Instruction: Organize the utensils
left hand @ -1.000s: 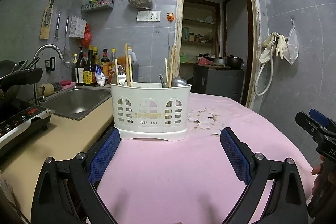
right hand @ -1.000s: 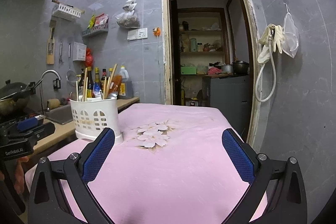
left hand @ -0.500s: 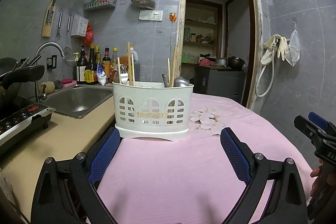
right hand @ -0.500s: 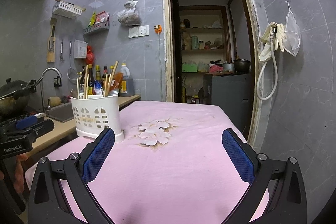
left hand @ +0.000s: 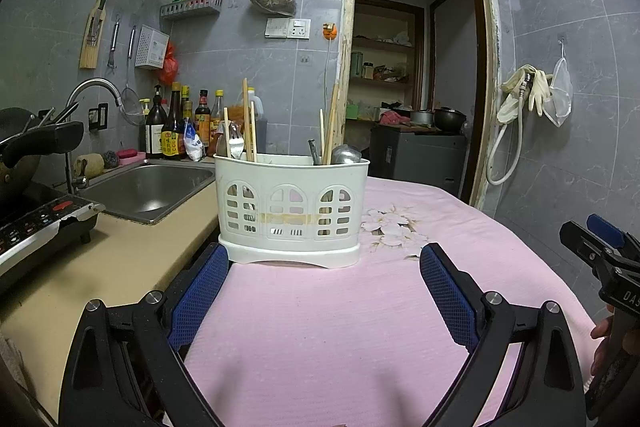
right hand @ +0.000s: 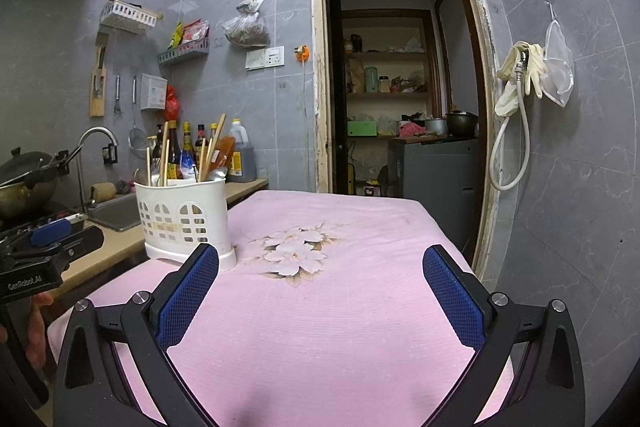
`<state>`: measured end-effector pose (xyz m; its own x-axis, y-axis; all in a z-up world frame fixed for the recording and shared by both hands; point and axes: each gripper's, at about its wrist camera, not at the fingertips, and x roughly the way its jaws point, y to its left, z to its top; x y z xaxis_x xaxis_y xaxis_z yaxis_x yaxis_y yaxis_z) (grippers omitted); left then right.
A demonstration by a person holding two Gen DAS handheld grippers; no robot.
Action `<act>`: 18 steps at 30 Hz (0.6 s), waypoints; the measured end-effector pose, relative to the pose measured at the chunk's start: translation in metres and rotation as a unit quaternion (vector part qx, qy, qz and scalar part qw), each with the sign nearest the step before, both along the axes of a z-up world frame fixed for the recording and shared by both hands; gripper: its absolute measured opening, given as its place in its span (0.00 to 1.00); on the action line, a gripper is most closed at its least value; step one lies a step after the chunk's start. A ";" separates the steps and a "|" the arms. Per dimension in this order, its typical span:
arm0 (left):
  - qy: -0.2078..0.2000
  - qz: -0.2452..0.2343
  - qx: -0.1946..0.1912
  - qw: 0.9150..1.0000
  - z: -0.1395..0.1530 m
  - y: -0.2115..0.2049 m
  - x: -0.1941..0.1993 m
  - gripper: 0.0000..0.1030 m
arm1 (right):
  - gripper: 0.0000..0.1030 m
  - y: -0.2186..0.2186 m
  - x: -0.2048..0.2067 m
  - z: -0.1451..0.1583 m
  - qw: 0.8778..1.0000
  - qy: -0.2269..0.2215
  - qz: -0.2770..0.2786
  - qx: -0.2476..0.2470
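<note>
Left wrist view showed chopsticks (left hand: 249,123) and spoons already standing in the white utensil caddy (left hand: 291,209) on the pink worktop (left hand: 320,327), with none lying loose beside it, both the left gripper (left hand: 322,281) and right gripper (right hand: 320,281) wide open and empty, so little seemed left.

Your left wrist camera sits low over the pink tablecloth (left hand: 320,327), facing the back wall, with the white utensil basket (left hand: 291,209) close and centred ahead and the sink (left hand: 148,187) off to its left. Your right wrist camera looks the same way from further right and further back, so the basket (right hand: 182,219) sits smaller at its left. Both views share the basket, the cloth, the doorway (left hand: 416,87) and the tiled wall, and each catches the other tool at its edge.
</note>
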<state>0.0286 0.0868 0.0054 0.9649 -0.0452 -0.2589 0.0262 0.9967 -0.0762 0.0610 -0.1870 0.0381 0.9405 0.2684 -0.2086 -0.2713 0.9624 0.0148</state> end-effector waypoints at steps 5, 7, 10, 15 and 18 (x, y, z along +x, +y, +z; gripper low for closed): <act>0.001 -0.001 -0.001 1.000 -0.001 0.001 0.002 0.91 | 1.00 0.000 0.000 0.000 1.000 0.000 -0.001 0.000; 0.001 0.000 0.000 1.000 -0.001 0.001 0.002 0.91 | 1.00 0.000 0.000 0.000 1.000 0.000 -0.001 0.000; 0.002 0.000 -0.001 1.000 -0.001 0.001 0.002 0.91 | 1.00 0.000 0.000 0.000 1.000 0.000 0.000 0.000; 0.004 0.000 -0.001 1.000 -0.003 0.001 0.004 0.91 | 1.00 0.000 0.000 0.000 1.000 0.001 0.000 0.000; 0.004 0.000 0.000 1.000 -0.003 0.001 0.004 0.91 | 1.00 0.000 0.001 -0.001 1.000 0.001 0.000 0.000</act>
<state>0.0325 0.0882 0.0027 0.9630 -0.0452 -0.2657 0.0254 0.9967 -0.0773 0.0617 -0.1874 0.0370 0.9398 0.2684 -0.2115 -0.2713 0.9624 0.0154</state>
